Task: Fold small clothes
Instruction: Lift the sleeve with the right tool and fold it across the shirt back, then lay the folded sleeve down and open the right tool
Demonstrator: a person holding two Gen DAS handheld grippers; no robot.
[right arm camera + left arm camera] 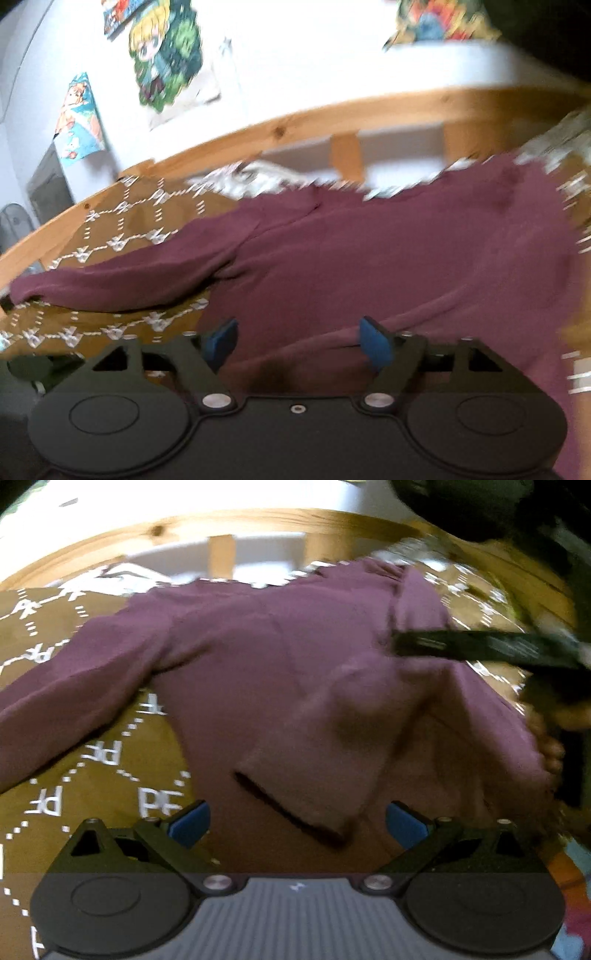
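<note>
White wall with cartoon posters, pine bed rail, brown patterned bedspread

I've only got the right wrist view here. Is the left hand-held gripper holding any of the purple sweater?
Observer: No. The left hand-held gripper is open, with nothing between its blue pads.
Operator: I see one sleeve stretched out flat. Where's the other?
Observer: The other sleeve is folded across the body of the purple sweater. Its cuff lies just ahead of that gripper.

Maroon top, brown monogram bedspread
</note>
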